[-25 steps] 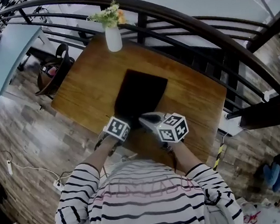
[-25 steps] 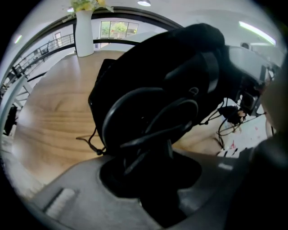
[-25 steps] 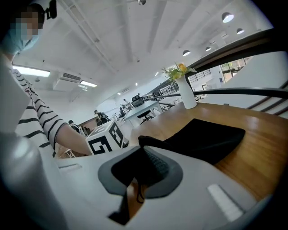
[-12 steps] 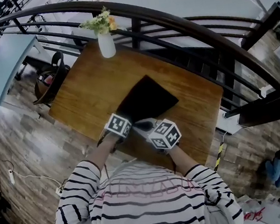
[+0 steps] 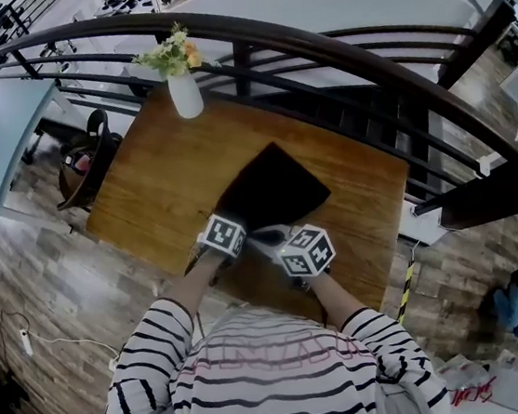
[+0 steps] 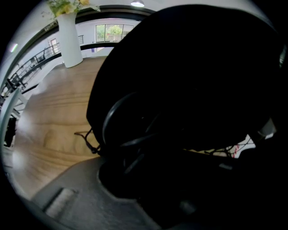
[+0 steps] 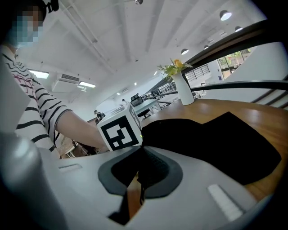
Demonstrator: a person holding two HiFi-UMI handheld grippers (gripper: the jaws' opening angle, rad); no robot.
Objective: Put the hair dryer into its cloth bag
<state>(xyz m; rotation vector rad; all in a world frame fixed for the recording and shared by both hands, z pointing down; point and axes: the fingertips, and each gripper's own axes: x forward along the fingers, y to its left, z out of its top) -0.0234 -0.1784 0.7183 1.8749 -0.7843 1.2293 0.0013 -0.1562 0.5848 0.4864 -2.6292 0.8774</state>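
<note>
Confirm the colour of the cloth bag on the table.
Black. The cloth bag shows best in the head view.

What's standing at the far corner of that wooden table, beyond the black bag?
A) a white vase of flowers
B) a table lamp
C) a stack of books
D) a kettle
A: the head view shows a white vase of flowers at the far corner of the table, beyond the cloth bag.
</note>
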